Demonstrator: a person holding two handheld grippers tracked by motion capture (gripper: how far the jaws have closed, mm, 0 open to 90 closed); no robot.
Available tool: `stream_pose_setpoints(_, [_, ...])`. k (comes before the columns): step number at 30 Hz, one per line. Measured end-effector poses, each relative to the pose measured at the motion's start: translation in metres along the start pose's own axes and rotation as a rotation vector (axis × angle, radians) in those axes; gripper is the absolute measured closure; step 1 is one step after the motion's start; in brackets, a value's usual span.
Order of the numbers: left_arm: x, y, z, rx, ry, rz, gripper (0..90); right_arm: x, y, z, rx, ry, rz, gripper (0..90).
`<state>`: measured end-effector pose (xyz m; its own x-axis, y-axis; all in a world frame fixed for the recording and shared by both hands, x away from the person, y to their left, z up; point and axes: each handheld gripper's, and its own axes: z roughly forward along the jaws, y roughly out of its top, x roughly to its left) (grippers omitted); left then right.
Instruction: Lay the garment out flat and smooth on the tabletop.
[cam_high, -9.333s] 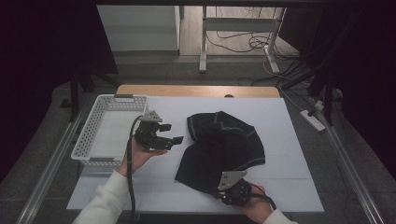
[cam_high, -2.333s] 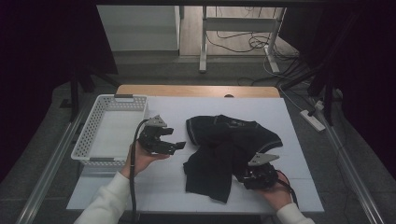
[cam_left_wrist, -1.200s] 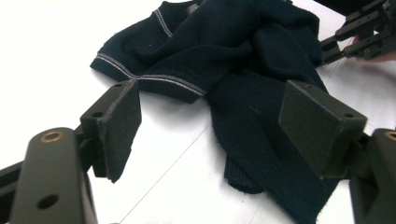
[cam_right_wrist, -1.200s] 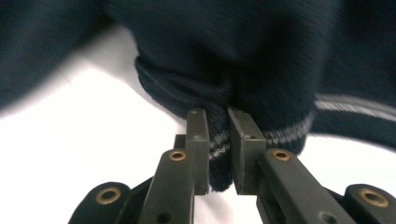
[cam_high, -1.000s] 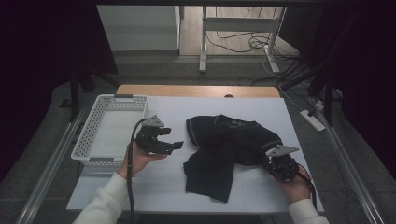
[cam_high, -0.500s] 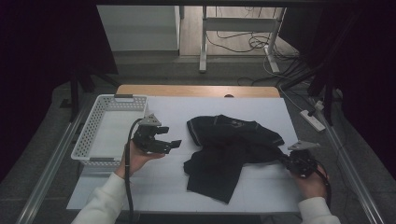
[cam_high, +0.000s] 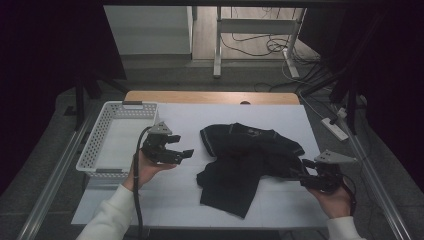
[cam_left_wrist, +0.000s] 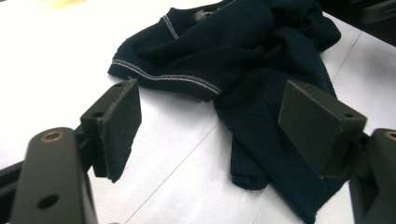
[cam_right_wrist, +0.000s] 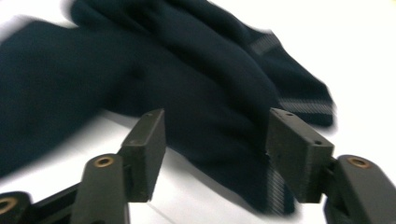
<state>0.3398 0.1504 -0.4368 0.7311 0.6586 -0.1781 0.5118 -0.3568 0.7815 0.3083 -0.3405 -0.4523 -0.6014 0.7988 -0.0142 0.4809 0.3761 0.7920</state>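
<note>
Dark navy knit is what I am working with: a sweater lying crumpled on the white table cover, well to the right of the white basket, which I take as my landmark. My right gripper sits at the sweater's far edge from the basket, at a sleeve end; its jaws have just been opening, and in the right gripper view the cuff lies in front of them, apart from both pads, so it is released. My left gripper hangs between the basket and the sweater, jaws spread wide with nothing in them.

I judge the step to be spreading the garment flat. To do it well I would re-grip low, right at a hem, pinch only one layer, and pull outward along the table rather than up, so the folds slide open instead of bunching. The left tongs could pin the near hem as an anchor.

Its fabric looks soft, thick and limp, with ribbed cuffs, pale stitching lines along the hems and a small tag at the collar. By contrast the basket is rigid perforated plastic with a straight rim.
</note>
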Motion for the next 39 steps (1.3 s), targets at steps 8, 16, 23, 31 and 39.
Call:
stream_pose_setpoints(8, [-0.002, 0.001, 0.001, 0.001, -0.005, 0.011, 21.8, 0.052, 0.017, 0.017, -0.039, 0.154, -0.105, 29.4])
stream_pose_setpoints(16, [-0.002, 0.001, 0.0, -0.003, -0.003, 0.007, 21.7, 0.087, 0.026, 0.046, -0.029, 0.228, -0.176, 28.4])
stream_pose_setpoints(23, [-0.001, 0.001, -0.001, -0.006, -0.002, 0.005, 21.7, 0.115, 0.042, 0.076, -0.013, 0.295, -0.235, 25.7])
stream_pose_setpoints(31, [0.0, 0.001, -0.002, -0.01, -0.003, 0.006, 21.7, 0.132, 0.057, 0.102, 0.015, 0.302, -0.273, 25.2])
stream_pose_setpoints(39, [0.001, 0.0, -0.002, -0.009, 0.001, 0.003, 21.7, 0.147, 0.069, 0.128, 0.041, 0.299, -0.304, 23.7])
